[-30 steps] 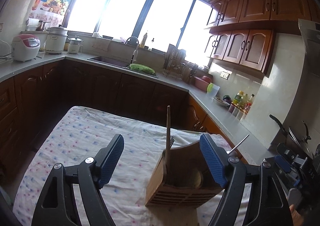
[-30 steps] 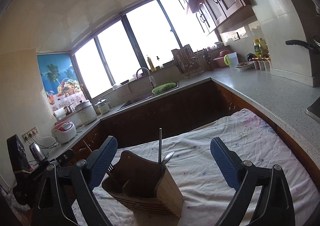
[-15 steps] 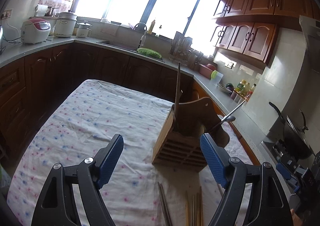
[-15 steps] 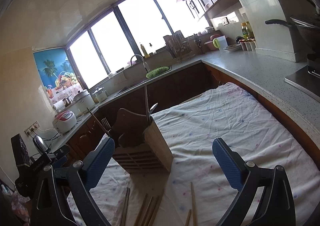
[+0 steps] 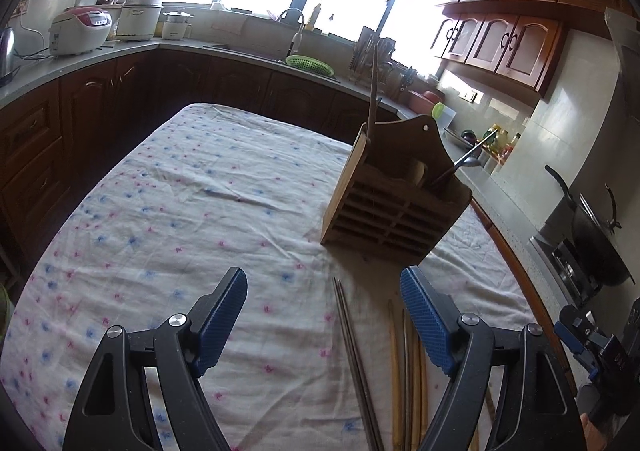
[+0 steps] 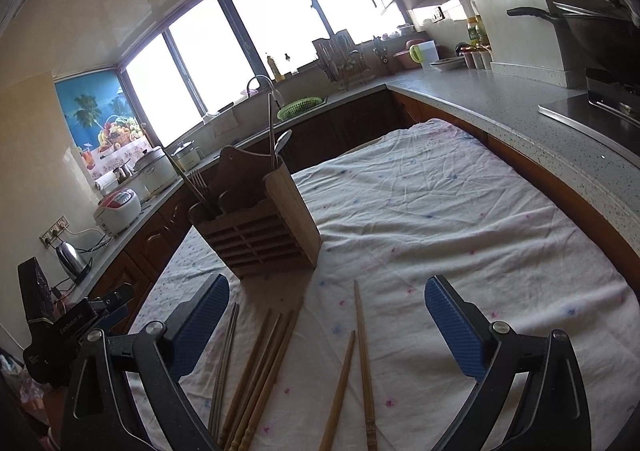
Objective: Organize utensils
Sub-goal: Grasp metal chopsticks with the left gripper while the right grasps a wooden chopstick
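So far nothing has been picked up, and this looks like the very start of a pick: both grippers hang over the table, above the loose chopsticks. The left gripper has its two blue fingers spread wide with nothing between them but cloth and the thin metal chopsticks lying under the gap, not touched. The right gripper is spread wide too, and it holds nothing. Under it lie the wooden chopsticks, two a bit apart from the bunch nearer its left finger. The wooden holder stands upright just past the chopstick tips, with a spoon and some sticks already in it. I think the next move is to go lower, get one finger on each side of a pair, and squeeze. The sticks are thin and flat on the cloth, so they may slip or roll.
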The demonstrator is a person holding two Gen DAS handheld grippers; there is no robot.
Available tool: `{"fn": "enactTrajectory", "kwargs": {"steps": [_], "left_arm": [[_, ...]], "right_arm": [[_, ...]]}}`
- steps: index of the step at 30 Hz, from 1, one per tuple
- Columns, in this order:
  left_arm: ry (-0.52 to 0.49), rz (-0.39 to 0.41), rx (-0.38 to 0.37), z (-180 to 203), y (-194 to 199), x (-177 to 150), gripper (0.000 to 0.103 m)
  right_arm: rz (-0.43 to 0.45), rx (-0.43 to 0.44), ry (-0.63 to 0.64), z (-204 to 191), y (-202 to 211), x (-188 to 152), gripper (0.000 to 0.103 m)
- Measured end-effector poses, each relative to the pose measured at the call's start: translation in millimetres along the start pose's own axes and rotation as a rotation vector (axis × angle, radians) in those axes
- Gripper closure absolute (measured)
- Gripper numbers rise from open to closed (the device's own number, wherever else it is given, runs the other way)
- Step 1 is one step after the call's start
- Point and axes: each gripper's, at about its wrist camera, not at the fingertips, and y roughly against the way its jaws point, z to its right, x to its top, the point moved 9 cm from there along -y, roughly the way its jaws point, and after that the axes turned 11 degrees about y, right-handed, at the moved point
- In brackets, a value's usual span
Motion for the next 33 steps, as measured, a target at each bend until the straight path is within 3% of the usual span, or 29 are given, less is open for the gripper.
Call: {"fn": "enactTrajectory", "kwargs": {"steps": [15, 22, 26, 33], "left_arm": [[-0.049, -0.111, 0.089, 3.6, -19.5, -14.4, 0.025], [-0.058, -0.149, 0.099, 6.2, -36.4, -18.1, 0.026], [-0.074, -0.173, 0.062, 20.3, -44.5, -20.1, 0.027], [-0.150, -0.248, 0.010, 48.8, -68.3, -30.4, 0.044]], "right_arm": [[-0.067, -0.021, 0.001, 5.8, -8.7, -23.0, 0.004], [-0.090, -0.017, 0.009, 4.9, -14.7, -26.5, 0.004], [-0.106, -0.019, 0.027, 3.4, -21.3, -28.0, 0.005], [-0.174, -0.026, 0.089, -2.1, -45.1, -32.3, 0.022]]}}
